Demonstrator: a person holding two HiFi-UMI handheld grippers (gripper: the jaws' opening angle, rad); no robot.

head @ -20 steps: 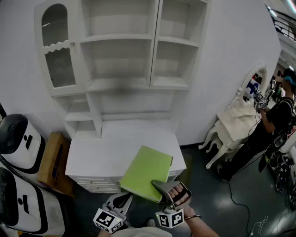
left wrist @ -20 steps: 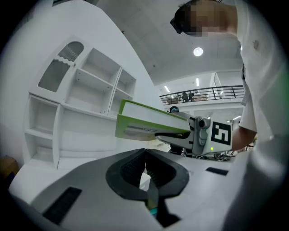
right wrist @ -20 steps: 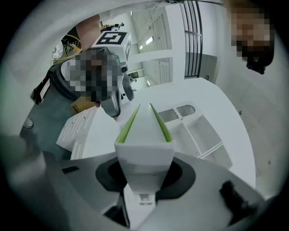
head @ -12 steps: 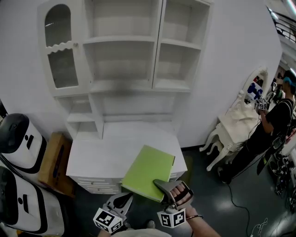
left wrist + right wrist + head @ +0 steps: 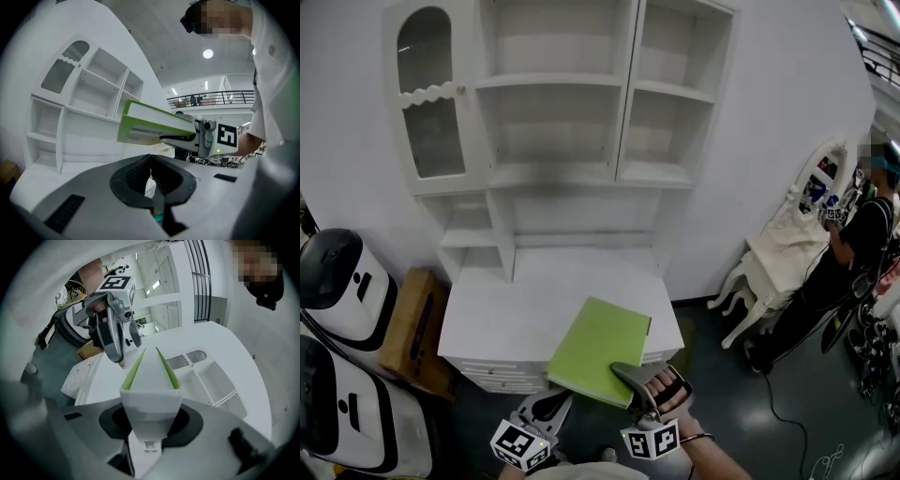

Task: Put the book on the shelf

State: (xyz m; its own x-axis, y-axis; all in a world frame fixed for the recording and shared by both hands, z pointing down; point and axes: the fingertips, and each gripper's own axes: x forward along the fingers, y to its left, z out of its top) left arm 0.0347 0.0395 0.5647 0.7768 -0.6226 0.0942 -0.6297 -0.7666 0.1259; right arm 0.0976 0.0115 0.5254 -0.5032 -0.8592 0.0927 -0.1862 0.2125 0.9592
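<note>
Looks like a furniture mock-up staged inside a large hall or lab, not a lived-in home. Shows a white shelf cabinet (image 5: 623, 94) against a bare wall, an ornate dressing table (image 5: 773, 248) far right, a dark bare floor (image 5: 722, 394), white-and-black machines (image 5: 337, 281) left, and a railed upper gallery (image 5: 211, 97) under a ceiling light (image 5: 208, 54).

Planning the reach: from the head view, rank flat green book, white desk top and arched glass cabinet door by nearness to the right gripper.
1. Green book, in the right gripper.
2. White desk top, just ahead.
3. Arched glass cabinet door, upper left.
</note>
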